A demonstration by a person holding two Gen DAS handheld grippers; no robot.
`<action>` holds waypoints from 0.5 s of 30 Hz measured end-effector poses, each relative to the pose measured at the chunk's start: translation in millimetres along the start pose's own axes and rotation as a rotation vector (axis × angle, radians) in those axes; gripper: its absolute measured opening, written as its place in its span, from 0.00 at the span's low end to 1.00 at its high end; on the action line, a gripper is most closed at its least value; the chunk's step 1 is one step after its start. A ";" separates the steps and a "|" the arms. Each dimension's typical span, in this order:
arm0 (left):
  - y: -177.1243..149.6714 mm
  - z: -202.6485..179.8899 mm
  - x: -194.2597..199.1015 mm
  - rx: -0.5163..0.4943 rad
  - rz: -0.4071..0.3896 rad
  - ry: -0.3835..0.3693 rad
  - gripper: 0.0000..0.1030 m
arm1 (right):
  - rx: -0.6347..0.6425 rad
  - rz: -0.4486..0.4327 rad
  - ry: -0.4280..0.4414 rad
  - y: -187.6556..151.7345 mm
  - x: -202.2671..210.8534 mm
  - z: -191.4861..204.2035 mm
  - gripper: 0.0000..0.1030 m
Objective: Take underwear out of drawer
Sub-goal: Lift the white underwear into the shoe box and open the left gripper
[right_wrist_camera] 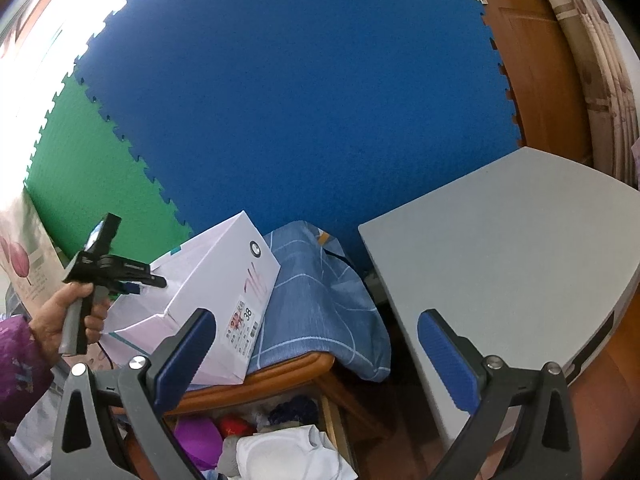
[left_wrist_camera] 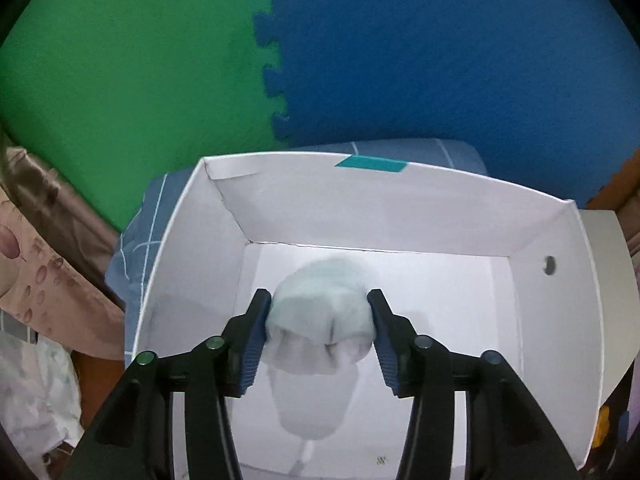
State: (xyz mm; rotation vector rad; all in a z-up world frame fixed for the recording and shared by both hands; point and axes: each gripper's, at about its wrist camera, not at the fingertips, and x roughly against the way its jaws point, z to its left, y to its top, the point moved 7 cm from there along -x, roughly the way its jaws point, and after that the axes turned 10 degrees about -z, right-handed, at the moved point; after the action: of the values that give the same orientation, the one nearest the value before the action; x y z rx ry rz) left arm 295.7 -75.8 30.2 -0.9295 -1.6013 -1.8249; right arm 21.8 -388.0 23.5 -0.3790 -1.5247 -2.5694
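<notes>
Pale rolled underwear (left_wrist_camera: 322, 322) sits between the left gripper (left_wrist_camera: 319, 304) jaws, over the white shoebox (left_wrist_camera: 400, 216); whether they pinch it, I can't tell. Right gripper (right_wrist_camera: 316, 346) jaws gape empty above the open drawer (right_wrist_camera: 256, 432). Next: release it into the box

a lived-in room of a home, most likely a bedroom

interlocking foam mats (right_wrist_camera: 300, 92) in blue and green stand up as a backdrop; a blue checked cushion (right_wrist_camera: 320, 300) lies on a wooden stool (right_wrist_camera: 280, 380) with a white shoebox (right_wrist_camera: 208, 280) on it, a wooden door (right_wrist_camera: 532, 48) stands at the right, floral curtain fabric (left_wrist_camera: 44, 280) hangs at the left, a grey tabletop (right_wrist_camera: 500, 248) sits beside the stool, and loose clothes (right_wrist_camera: 288, 456) pile up below.
</notes>
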 end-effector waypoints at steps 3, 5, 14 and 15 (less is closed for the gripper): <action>3.6 6.2 -4.8 0.007 0.020 0.030 0.57 | 0.002 0.004 0.001 -1.1 -1.3 0.3 1.00; 5.3 8.8 0.8 0.002 -0.005 0.053 0.78 | 0.004 0.011 0.004 -2.4 -2.6 0.8 1.00; 8.0 16.1 93.2 0.024 -0.338 0.024 0.85 | 0.100 0.213 0.044 -43.8 -24.1 16.7 1.00; 1.2 19.4 113.8 0.039 -0.404 0.010 0.87 | 0.114 0.244 0.056 -50.8 -26.6 19.8 1.00</action>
State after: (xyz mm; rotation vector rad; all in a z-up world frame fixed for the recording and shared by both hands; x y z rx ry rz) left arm 229.0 -51.4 121.2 -0.6074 -1.9169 -2.0451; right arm 38.2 -346.6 -17.6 -0.4460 -1.4953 -2.2777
